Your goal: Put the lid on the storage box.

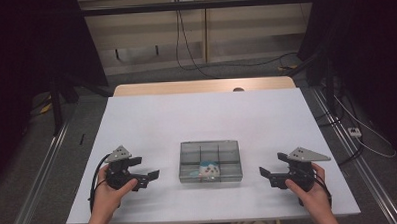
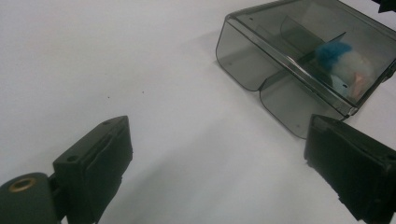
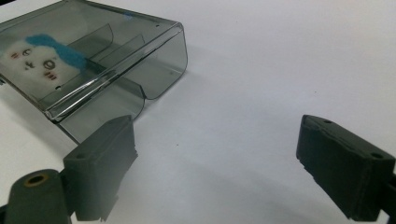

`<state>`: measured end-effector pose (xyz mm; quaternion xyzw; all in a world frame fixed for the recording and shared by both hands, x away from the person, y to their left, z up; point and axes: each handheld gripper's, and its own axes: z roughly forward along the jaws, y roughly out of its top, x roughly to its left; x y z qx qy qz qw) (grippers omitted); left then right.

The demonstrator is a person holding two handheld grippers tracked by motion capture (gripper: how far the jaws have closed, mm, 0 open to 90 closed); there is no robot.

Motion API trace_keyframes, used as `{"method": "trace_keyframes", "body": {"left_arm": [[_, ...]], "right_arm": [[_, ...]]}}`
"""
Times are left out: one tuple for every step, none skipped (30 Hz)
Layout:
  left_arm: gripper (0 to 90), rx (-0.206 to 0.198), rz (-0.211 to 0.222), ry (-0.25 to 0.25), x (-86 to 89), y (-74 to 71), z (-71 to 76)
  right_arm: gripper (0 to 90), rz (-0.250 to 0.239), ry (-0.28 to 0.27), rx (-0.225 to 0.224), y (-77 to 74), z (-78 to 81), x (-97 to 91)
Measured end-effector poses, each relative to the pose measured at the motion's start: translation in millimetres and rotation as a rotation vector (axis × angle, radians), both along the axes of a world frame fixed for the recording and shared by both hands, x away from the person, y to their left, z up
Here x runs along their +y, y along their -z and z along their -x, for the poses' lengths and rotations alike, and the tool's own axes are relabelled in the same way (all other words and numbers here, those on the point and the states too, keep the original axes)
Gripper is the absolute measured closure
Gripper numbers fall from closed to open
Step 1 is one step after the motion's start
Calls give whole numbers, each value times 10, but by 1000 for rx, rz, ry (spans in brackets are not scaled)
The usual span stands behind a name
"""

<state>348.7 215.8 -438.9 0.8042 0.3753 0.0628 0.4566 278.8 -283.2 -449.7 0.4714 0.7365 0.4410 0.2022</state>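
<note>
Nearest the person, two hands come in over the front edge of the white bench [image 1: 151, 118], each holding a claw. The left claw [image 1: 149, 176] sits toward the front left, its jaws spread wide and holding nothing, pointing right at the box. The right claw [image 1: 267, 175] mirrors it at the front right, jaws likewise parted and empty, pointing left.

Between them, near the front edge, rests a smoky transparent box [image 1: 210, 161] with a closed lid and inner dividers (six compartments, as far as the high view tells). Bare bench lies between each claw and the box's side walls, so neither claw touches it. Inside, in the front middle compartment, sits a small soft toy [image 1: 208, 170], white with a blue top.

The left gripper view adds the box [image 2: 289, 60] seen from low at its corner: rounded compartment walls, the lid's raised rim, and the toy [image 2: 343, 65] with its blue tuft and a pale pink patch. The right gripper view shows the box [image 3: 116, 70] from the other side, and there the toy [image 3: 42, 60] shows small marks like a drawn face under a blue streak, something the high view is too small to tell.

Beyond the box, the bench runs broad and bare to its far edge, with a wooden strip [image 1: 203, 86] just behind it, then grey floor and trailing cables [image 1: 195, 62].
</note>
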Motion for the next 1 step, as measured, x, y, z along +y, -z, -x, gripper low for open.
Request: {"method": "trace_keyframes", "body": {"left_arm": [[80, -2, 1, -1, 0, -1, 1]], "right_arm": [[119, 1, 0, 0, 1, -1, 1]]}}
